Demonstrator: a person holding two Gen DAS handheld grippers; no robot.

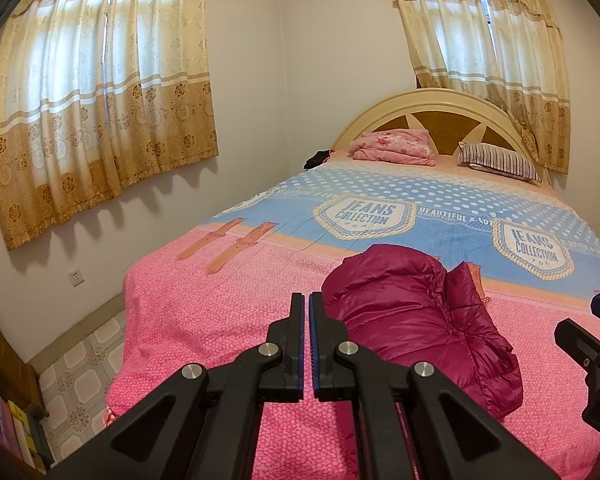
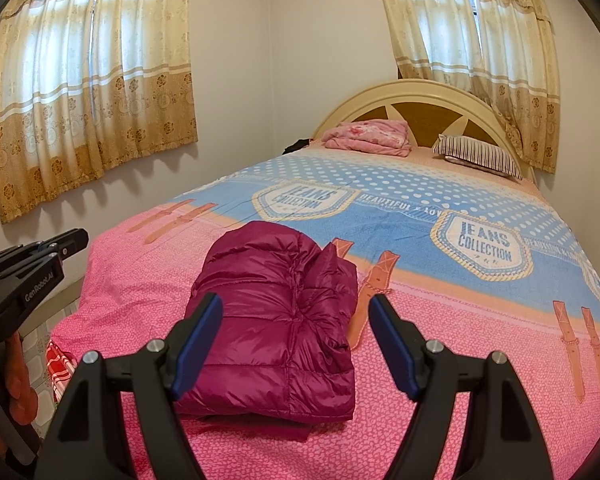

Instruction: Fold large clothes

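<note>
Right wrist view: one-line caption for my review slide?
Open right hand-held gripper hovers before a folded magenta puffer jacket lying on the pink-and-blue bedspread.

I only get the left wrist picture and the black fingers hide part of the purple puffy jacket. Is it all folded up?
Observer: Yes, the right wrist view shows the magenta puffer jacket as a neat folded bundle on the pink end of the bedspread.
Operator: Is the other grabber holding it?
Observer: No, the right gripper is open, its blue pads spread apart above the jacket.
Operator: Can you see who holds my grabber?
Observer: Only a hand under the left gripper, whose jaws are shut on nothing.
</note>
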